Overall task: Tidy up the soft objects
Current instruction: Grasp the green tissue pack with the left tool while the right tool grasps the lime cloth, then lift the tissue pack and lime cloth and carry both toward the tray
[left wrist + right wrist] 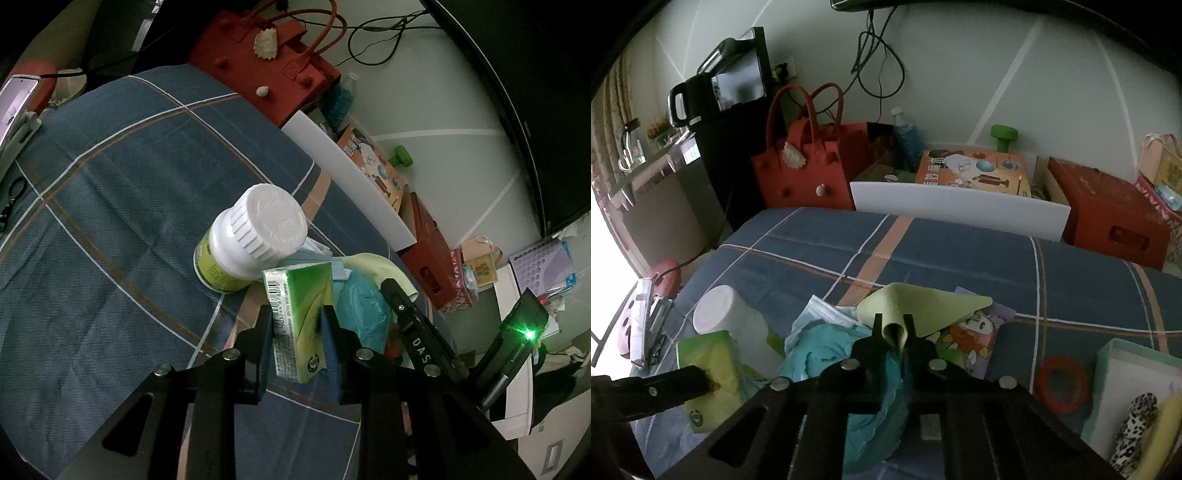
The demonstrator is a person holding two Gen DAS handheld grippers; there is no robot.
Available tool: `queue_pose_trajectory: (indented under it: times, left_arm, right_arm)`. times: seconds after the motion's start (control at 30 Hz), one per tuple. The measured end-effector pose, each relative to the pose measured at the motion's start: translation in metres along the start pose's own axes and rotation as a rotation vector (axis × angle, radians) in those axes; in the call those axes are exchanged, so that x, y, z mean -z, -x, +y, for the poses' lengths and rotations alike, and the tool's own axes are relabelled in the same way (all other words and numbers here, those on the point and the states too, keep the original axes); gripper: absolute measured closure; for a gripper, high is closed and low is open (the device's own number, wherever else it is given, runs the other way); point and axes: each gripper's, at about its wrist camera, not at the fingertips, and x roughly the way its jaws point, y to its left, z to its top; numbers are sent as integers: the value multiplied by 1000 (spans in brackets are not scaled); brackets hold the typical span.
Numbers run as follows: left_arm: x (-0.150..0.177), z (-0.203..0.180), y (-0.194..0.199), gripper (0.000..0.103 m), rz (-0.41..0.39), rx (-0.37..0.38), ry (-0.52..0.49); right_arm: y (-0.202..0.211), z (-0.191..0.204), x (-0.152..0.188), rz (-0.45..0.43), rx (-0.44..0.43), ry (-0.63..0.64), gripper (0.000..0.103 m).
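My left gripper (297,314) is shut on a green tissue pack (301,314), held above the plaid bedspread (110,229). The same tissue pack (709,373) shows at the lower left of the right wrist view, pinched by the left gripper's finger. A white-capped bottle (251,236) lies tilted just behind the pack. My right gripper (893,325) is shut on a folded edge of a pale yellow-green cloth (923,302). Under that cloth lie a teal soft item (834,354), a blue face mask (820,314) and a cartoon-printed pouch (975,339).
A pale green box (1108,369) at the lower right holds a leopard-print item (1134,424). A red tape ring (1062,384) lies beside it. Beyond the bed stand a red felt bag (801,173), a white board (956,210) and a red box (1108,206). A stapler (653,332) lies at the left.
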Motion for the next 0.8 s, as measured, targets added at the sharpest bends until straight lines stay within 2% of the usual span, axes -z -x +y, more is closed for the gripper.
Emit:
queue_pose_trajectory:
  times: [0.43, 0.67, 0.8]
  left_arm:
    - [1, -7, -3, 76, -7, -6, -19]
    - [1, -11, 1, 76, -29, -5, -43]
    - [0, -15, 5, 76, -47, -5, -60]
  right_arm:
    - [21, -9, -6, -61, -19, -48, 101]
    - [67, -19, -19, -181, -61, -86, 101]
    - [100, -24, -25, -260, -55, -99, 101]
